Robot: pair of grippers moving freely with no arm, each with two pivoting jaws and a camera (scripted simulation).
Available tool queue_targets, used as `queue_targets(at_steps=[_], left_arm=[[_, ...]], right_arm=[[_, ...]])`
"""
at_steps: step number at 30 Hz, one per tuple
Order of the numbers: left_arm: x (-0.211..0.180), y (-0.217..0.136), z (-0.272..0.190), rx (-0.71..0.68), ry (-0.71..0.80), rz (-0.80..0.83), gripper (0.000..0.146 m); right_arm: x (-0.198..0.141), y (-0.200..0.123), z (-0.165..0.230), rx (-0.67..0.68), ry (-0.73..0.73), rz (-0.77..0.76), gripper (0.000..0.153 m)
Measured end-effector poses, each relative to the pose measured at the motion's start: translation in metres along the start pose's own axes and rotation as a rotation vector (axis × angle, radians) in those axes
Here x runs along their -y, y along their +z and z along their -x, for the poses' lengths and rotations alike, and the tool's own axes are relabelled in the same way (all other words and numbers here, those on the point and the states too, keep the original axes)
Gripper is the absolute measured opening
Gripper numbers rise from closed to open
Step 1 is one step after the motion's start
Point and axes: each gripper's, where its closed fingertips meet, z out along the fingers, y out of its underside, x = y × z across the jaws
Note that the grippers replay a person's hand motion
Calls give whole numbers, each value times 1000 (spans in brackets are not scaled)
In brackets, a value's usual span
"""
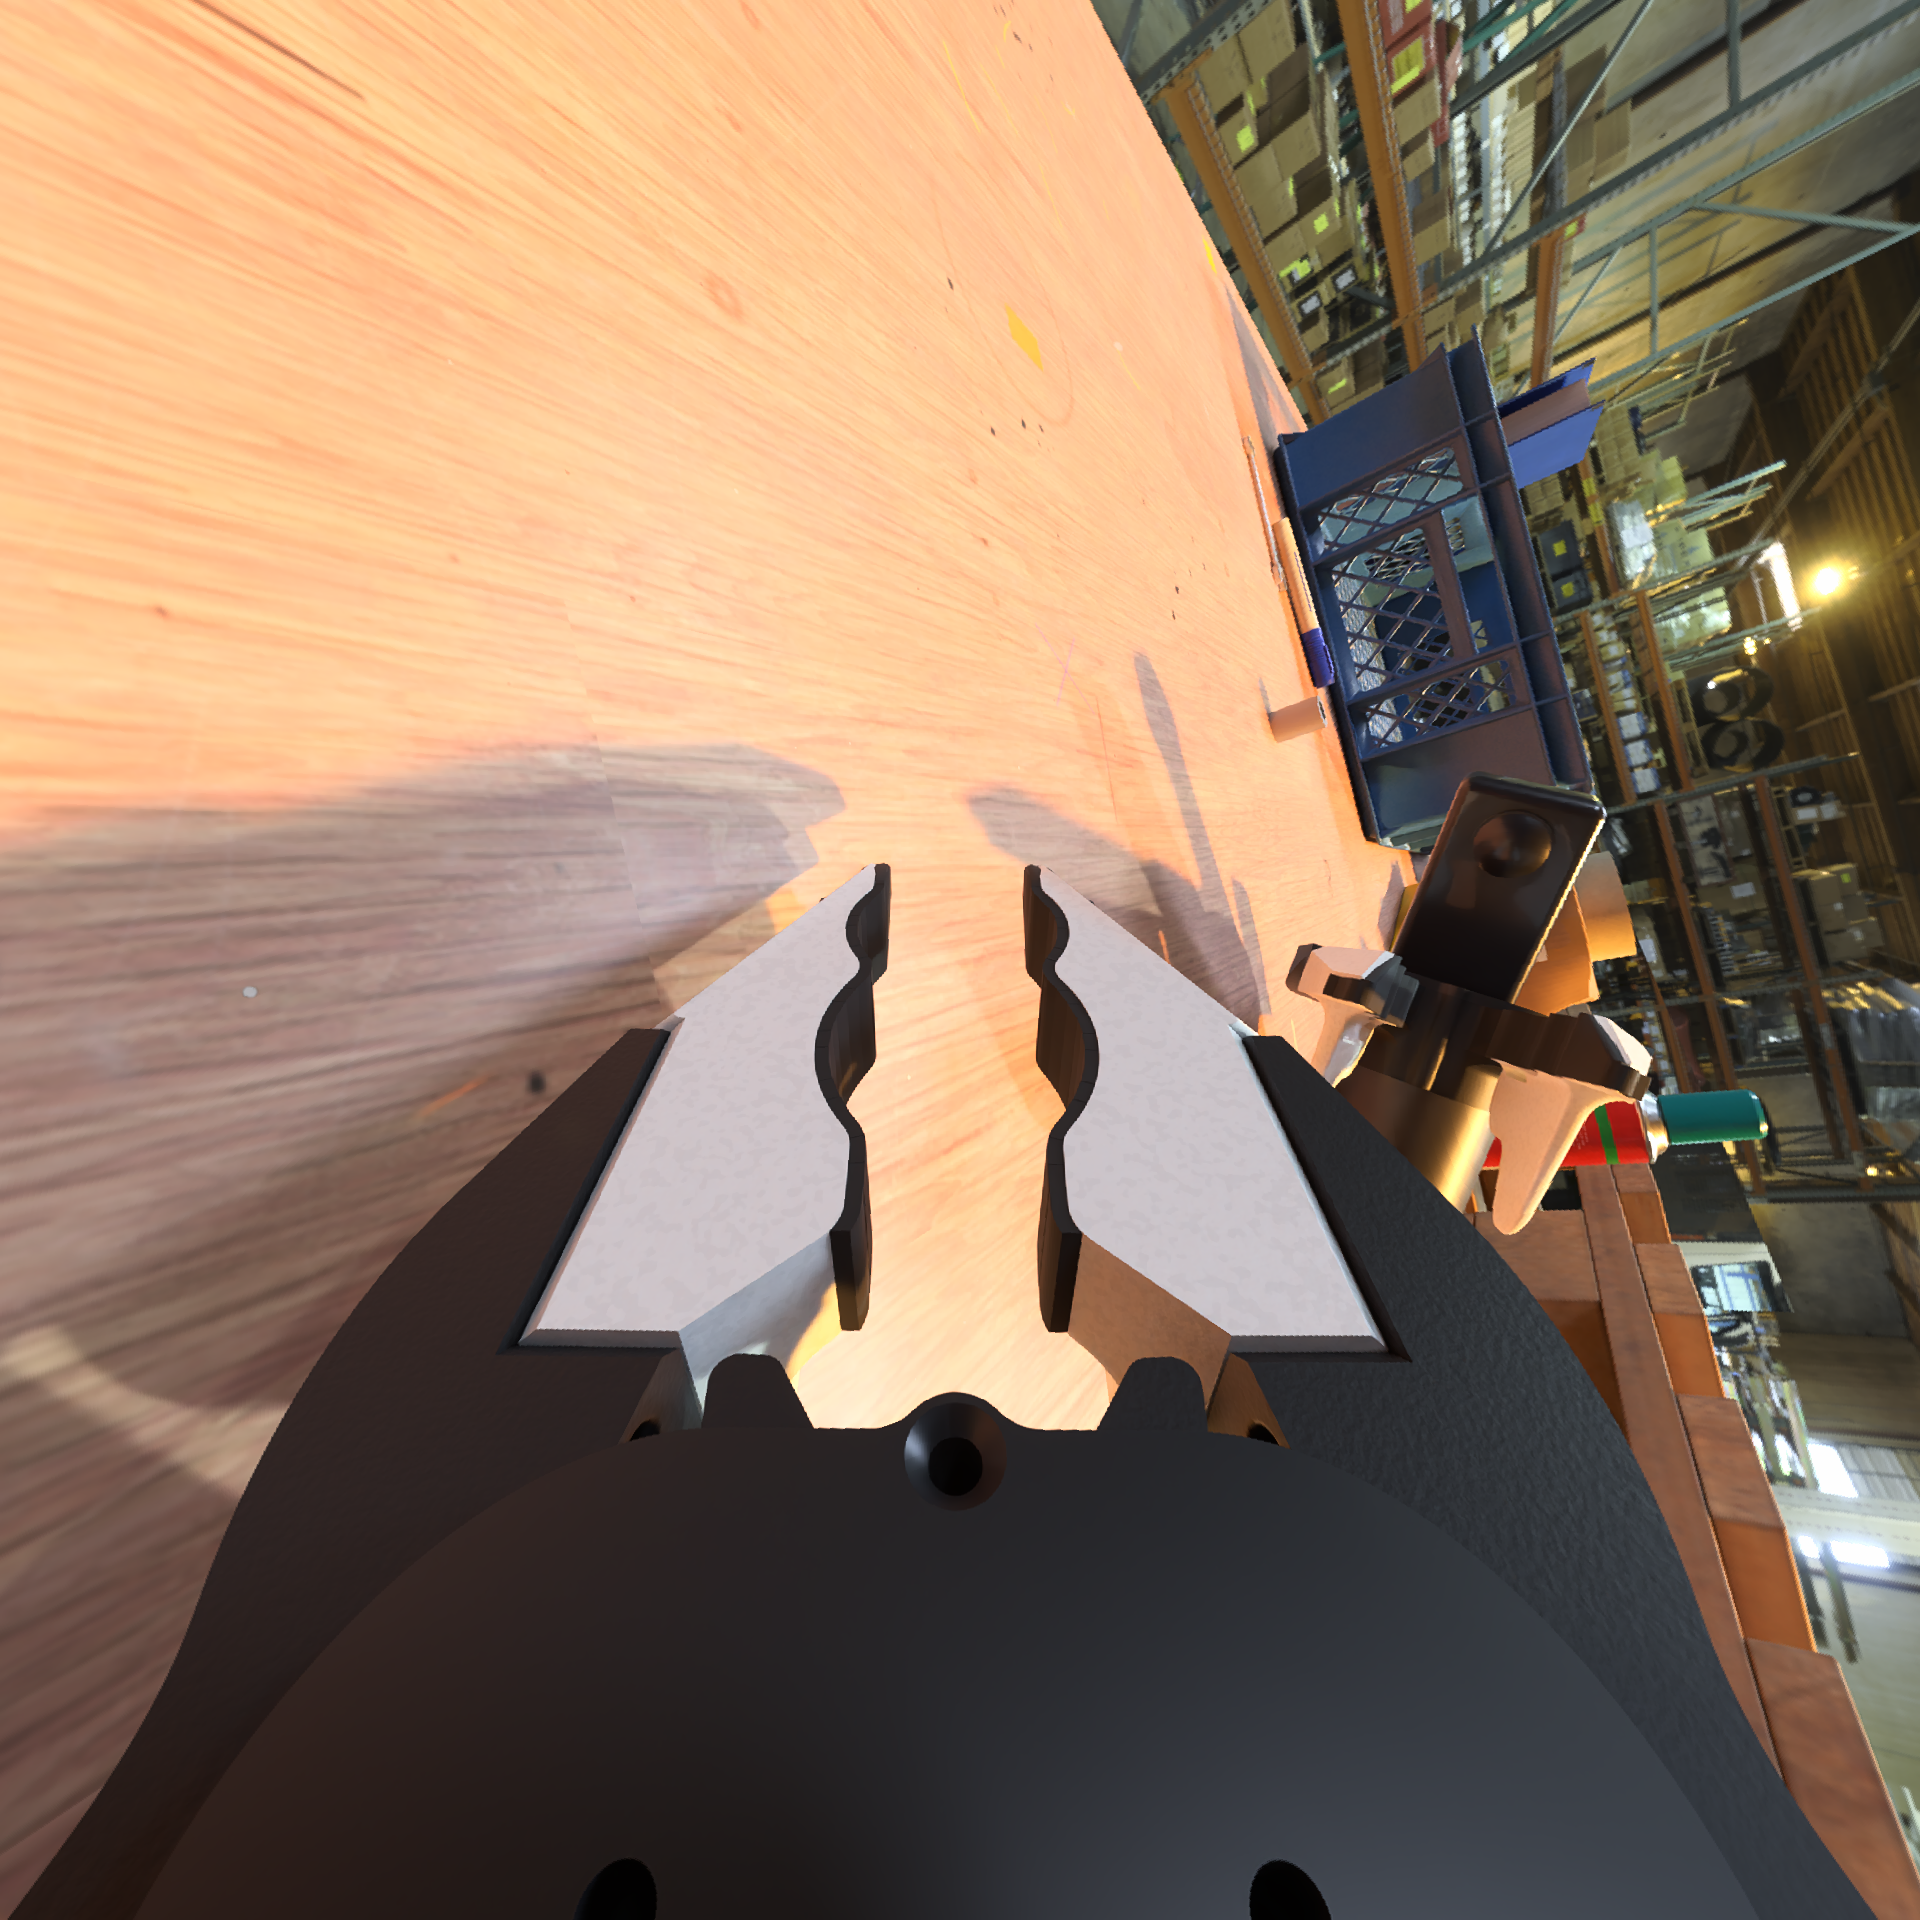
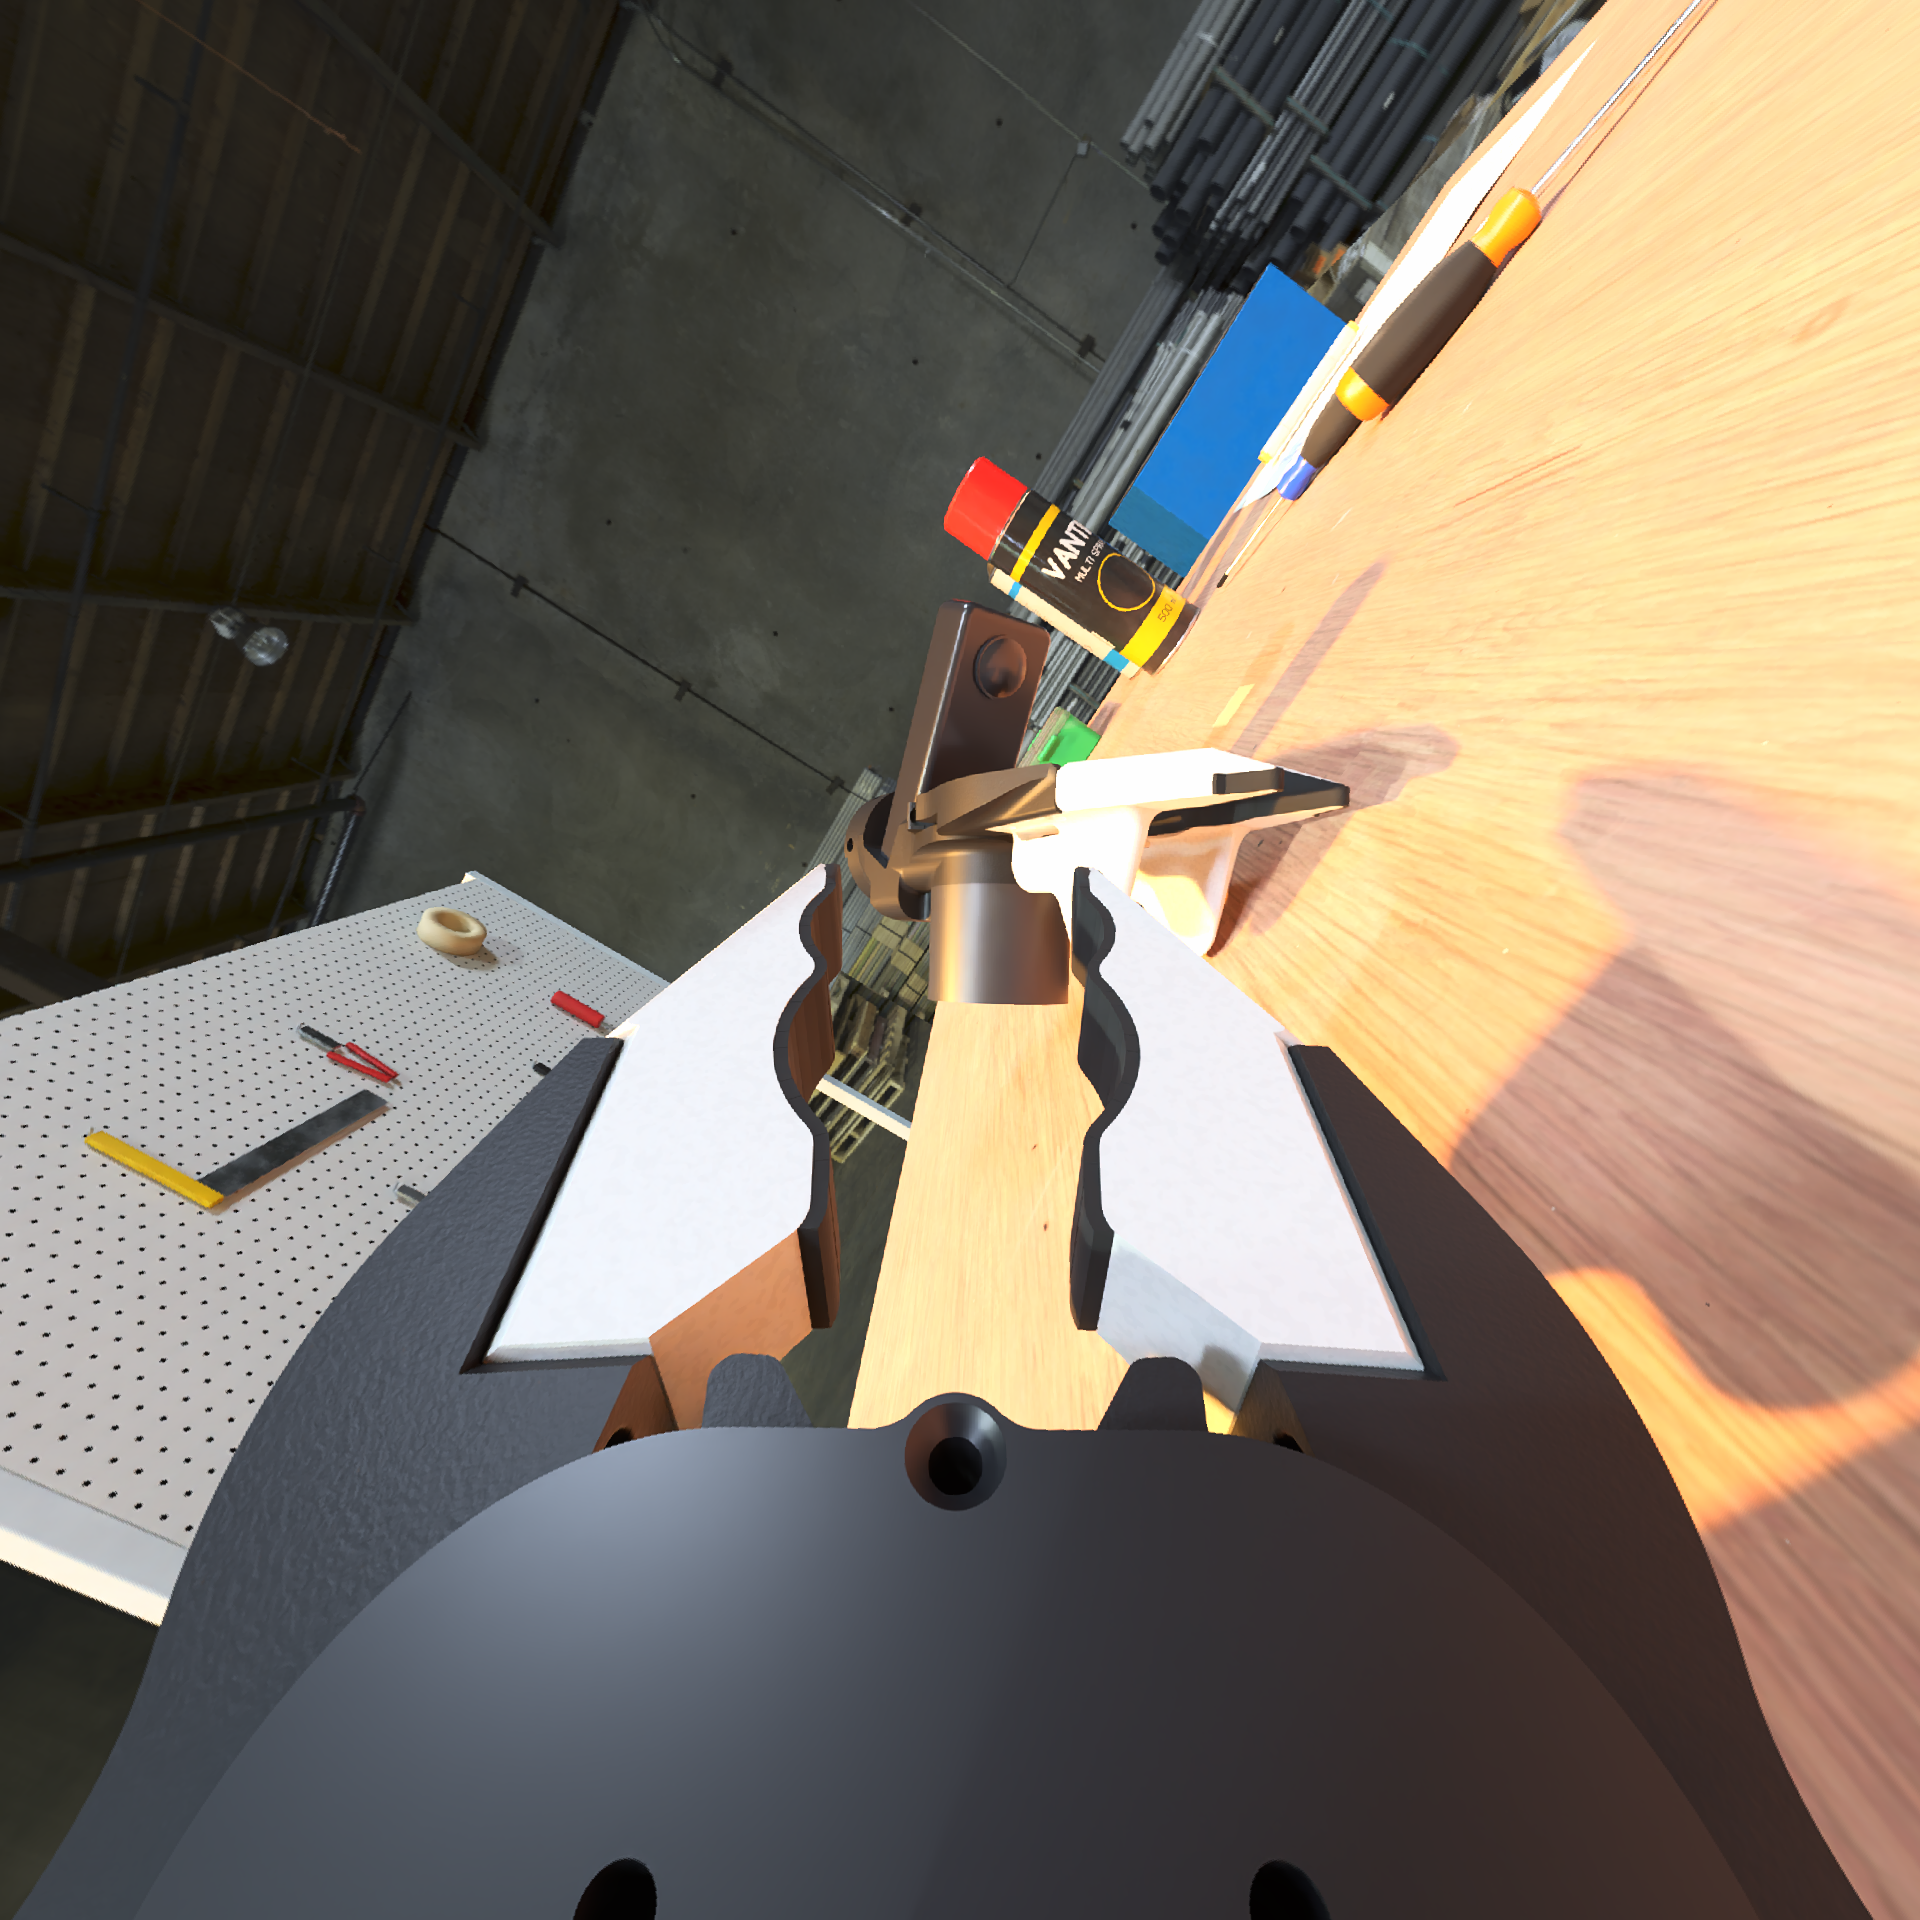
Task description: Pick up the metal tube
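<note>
Left gripper (image 1: 956, 883): jaws apart, nothing between them; hovers low over bare wooden table (image 1: 520, 416), probably waiting clear of the work. Right gripper (image 2: 951, 883): jaws likewise apart and empty, at the table edge, facing the left one. Metal tube (image 1: 1297, 717), judged by shape: short pale cylinder lying on the table just beside blue crate (image 1: 1434, 582), well apart from both grippers; no grasp begun. Spray can (image 2: 1081, 571), red cap, carries printed lettering; screwdriver (image 2: 1423, 322) shows no marking.

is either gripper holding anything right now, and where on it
Nothing is held. The left gripper and the right gripper are both open, with only the wooden table showing between their fingers.
</note>
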Motion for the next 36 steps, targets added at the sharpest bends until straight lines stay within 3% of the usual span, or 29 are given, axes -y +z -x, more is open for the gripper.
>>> queue_targets(at_steps=[16,20,25,28,31,36], left_arm=[[-1,0,-1,-2,9,8,25],[-1,1,-1,-13,3,14,25],[-1,0,-2,-30,-17,17,25],[-3,-1,-3,-49,-22,25,25],[-4,-3,-5,-73,-34,34,25],[-8,-1,-9,-107,-36,67,25]], right_arm=[[-1,-3,1,-2,-7,5,44],[1,-7,11,60,-14,-14,44],[-1,-25,35,148,-191,17,42],[-4,-63,41,90,-332,133,44],[14,-129,47,-41,-442,260,44],[131,-252,33,-555,-727,311,42]])
